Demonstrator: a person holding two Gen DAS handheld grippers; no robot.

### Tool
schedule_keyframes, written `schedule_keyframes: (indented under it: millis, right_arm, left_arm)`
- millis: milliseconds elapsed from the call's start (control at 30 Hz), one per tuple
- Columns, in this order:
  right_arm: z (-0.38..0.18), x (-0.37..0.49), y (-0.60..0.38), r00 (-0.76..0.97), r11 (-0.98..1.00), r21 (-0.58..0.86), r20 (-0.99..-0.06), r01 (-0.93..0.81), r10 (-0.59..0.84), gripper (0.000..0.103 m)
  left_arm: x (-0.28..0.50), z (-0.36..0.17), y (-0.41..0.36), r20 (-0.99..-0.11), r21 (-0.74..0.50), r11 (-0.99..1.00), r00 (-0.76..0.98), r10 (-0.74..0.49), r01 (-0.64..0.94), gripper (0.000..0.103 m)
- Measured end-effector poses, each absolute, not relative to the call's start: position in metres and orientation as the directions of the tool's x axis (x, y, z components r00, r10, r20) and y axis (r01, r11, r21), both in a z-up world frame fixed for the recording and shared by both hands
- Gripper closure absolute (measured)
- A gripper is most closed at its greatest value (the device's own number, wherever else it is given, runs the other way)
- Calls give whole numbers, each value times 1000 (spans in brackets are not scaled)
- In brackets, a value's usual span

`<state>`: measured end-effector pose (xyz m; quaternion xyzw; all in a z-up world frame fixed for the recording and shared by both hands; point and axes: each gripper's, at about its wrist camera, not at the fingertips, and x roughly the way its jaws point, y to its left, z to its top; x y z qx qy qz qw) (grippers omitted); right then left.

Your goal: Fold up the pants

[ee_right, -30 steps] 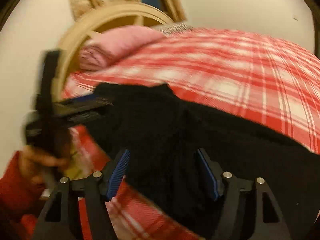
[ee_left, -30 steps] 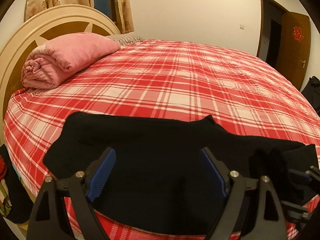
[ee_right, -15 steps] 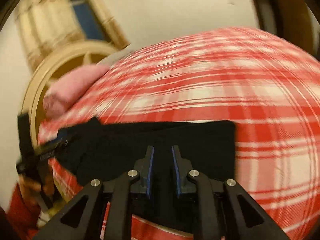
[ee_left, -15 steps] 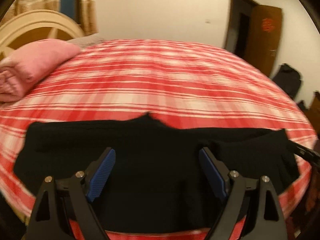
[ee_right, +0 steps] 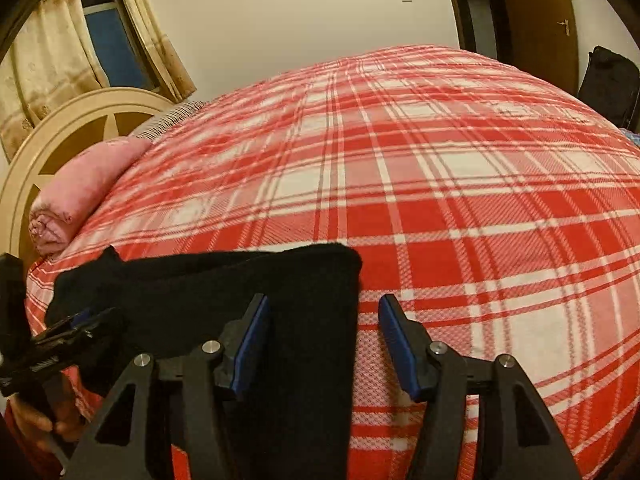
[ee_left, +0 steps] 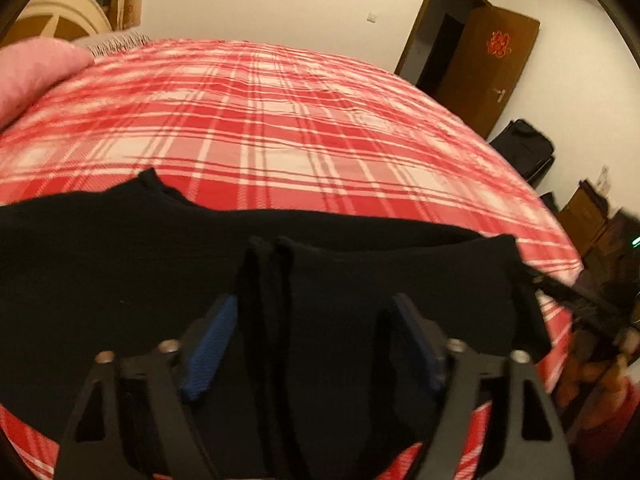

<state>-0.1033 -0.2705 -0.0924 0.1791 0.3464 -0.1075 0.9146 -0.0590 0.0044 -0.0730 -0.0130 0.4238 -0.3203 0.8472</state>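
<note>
**Black pants lying along the near edge of the plaid bed**

Your landmark is the bed (ee_right: 440, 184), a broad domed surface under a woven red-and-white plaid cover. At its head stands a rounded cream headboard (ee_right: 80, 120) with brown inset panels, and a soft pink rolled blanket (ee_right: 76, 196) lies against it.

The pants (ee_left: 120, 280) are a matte black, fine-knit cloth spread flat along the bed's near edge, with a small peak sticking up from the far hem and raised lengthwise folds in the middle.

Your left gripper (ee_left: 316, 344) sits over those folds; its jaws have just been closing, with ridged cloth between the blue ribbed pads, but I cannot tell whether they pinch it.

Your right gripper (ee_right: 324, 344) has just been opening. It stands apart over the squared end of the pants, one pad above cloth, the other above plaid, gripping nothing.
</note>
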Motion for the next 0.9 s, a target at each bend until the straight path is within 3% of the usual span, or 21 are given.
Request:
schedule_keyframes:
  millis: [33, 67, 100, 200, 567, 633, 733, 900]
  right_arm:
    - [-95, -103, -270, 737, 913, 258, -673, 316, -65, 75]
    - [-98, -104, -270, 738, 911, 262, -671, 317, -64, 77]
    - [-99, -106, -270, 749, 909, 268, -659, 318, -68, 81]
    - [-101, -110, -272, 762, 909, 282, -645, 306, -56, 85]
    - [-85, -125, -283, 807, 897, 307, -585, 317, -85, 92]
    - [-95, -127, -295, 793, 874, 321, -599, 364, -111, 95]
    - [-109, -133, -315, 774, 832, 363, -622, 419, -118, 95]
    - [-82, -145, -300, 821, 874, 332, -558, 355, -122, 95]
  left_arm:
    - [-59, -73, 5, -707, -310, 787, 425, -566, 533, 48]
    - [-59, -72, 5, -704, -331, 776, 407, -582, 537, 68]
    - [-59, -70, 6, -701, -345, 771, 399, -591, 535, 77]
    - [-58, -67, 3, -687, -367, 759, 394, -611, 538, 86]
    - [-72, -25, -15, -563, -370, 676, 425, -709, 637, 89]
    - [-66, -34, -18, -585, -357, 693, 429, -689, 626, 88]
    - [-50, -63, -17, -686, -341, 768, 415, -597, 542, 88]
    - [-53, -74, -6, -710, -309, 793, 427, -560, 525, 71]
